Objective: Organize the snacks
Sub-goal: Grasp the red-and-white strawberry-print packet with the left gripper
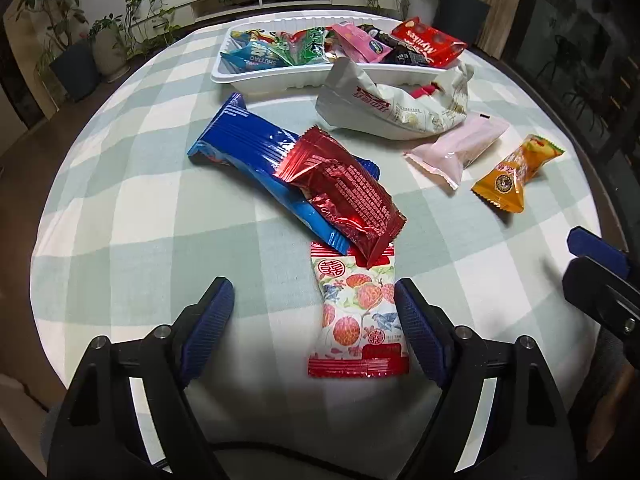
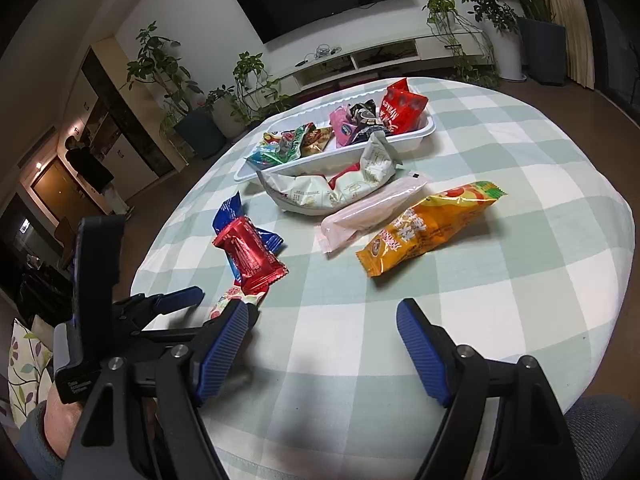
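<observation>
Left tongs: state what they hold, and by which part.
Nothing is held. The left tongs stand open astride the lychee-print packet on the table: one pad looks to be at its edge, the other well clear.

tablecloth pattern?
Pale green and white check on the round table's cloth; clearest in the right wrist view.

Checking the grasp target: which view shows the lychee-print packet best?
The left wrist view: the lychee-print packet lies whole between the left gripper's fingers, only its top edge under the red packet. The right wrist view shows only a sliver.
</observation>
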`<move>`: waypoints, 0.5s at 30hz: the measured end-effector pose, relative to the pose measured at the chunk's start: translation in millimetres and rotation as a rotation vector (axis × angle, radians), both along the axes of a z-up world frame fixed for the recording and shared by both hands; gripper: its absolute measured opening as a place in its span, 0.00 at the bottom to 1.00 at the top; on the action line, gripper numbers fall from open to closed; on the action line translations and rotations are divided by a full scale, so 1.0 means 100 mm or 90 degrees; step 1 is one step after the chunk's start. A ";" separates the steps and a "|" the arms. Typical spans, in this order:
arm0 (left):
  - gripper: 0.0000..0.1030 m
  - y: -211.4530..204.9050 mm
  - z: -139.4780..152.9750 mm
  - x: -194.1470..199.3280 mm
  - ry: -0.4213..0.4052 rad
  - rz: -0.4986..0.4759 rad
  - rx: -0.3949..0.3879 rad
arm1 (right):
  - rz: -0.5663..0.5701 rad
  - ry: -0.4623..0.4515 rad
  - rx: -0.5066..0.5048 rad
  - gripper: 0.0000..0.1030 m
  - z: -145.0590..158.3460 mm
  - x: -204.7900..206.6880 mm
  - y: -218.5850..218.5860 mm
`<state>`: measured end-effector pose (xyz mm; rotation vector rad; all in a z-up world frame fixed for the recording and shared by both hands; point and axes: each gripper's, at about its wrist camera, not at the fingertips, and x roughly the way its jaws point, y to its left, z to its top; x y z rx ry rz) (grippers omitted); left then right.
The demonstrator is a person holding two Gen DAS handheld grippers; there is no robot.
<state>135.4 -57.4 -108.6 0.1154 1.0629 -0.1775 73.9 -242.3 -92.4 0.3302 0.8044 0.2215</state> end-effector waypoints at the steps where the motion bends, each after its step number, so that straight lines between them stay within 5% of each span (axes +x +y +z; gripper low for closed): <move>1: 0.73 -0.01 0.00 0.00 -0.002 -0.006 0.004 | 0.000 0.000 0.001 0.77 0.00 0.00 0.00; 9: 0.36 -0.05 0.03 -0.02 -0.002 -0.049 -0.002 | 0.000 0.000 -0.001 0.75 0.00 -0.01 0.00; 15: 0.32 0.03 0.05 -0.07 0.006 -0.046 -0.027 | 0.000 -0.002 -0.003 0.72 0.02 -0.04 -0.01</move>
